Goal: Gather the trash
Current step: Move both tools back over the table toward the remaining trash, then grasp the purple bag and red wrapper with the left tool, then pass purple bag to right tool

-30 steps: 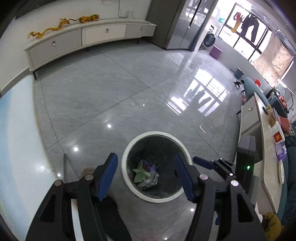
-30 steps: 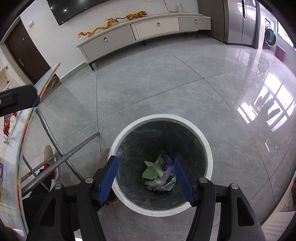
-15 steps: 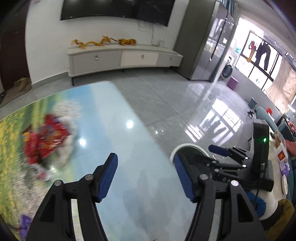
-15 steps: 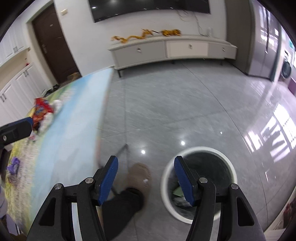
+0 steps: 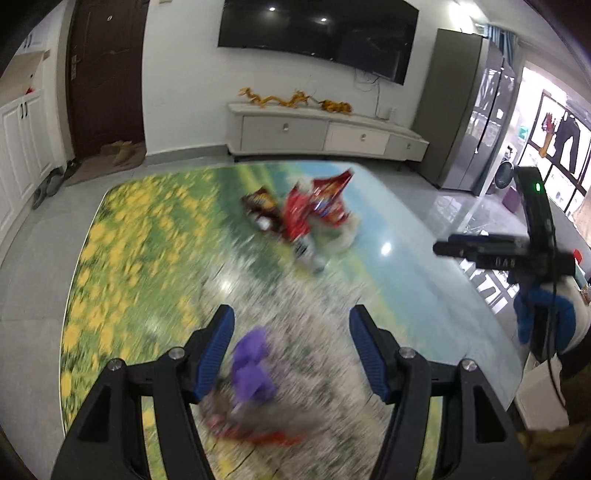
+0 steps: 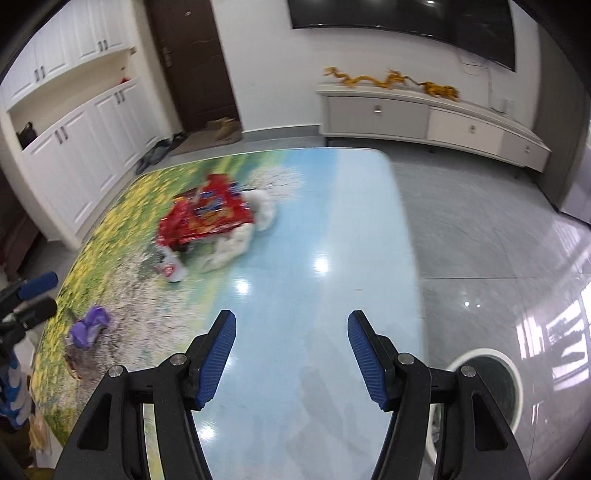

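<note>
A table with a flower-field print (image 5: 147,258) (image 6: 314,229) holds trash. Red snack bags (image 5: 314,210) (image 6: 207,218) lie with white crumpled wrappers (image 6: 236,243) at the far side. A purple wrapper (image 5: 253,365) (image 6: 88,328) lies near, just beyond my left gripper (image 5: 291,347), which is open and empty above the table. My right gripper (image 6: 291,350) is open and empty over the table's blue part; it also shows in the left wrist view (image 5: 480,251). The white-rimmed trash bin (image 6: 495,384) stands on the floor to the right.
A low white TV cabinet (image 5: 325,133) (image 6: 424,118) and a wall TV (image 5: 317,33) stand beyond the table. White cupboards (image 6: 81,133) and a dark door (image 5: 107,74) are at the left. The grey tiled floor (image 6: 498,240) lies to the right.
Both grippers have swung up and left from above the bin to above the table. The trash pile now lies ahead of them. Both stay open.
</note>
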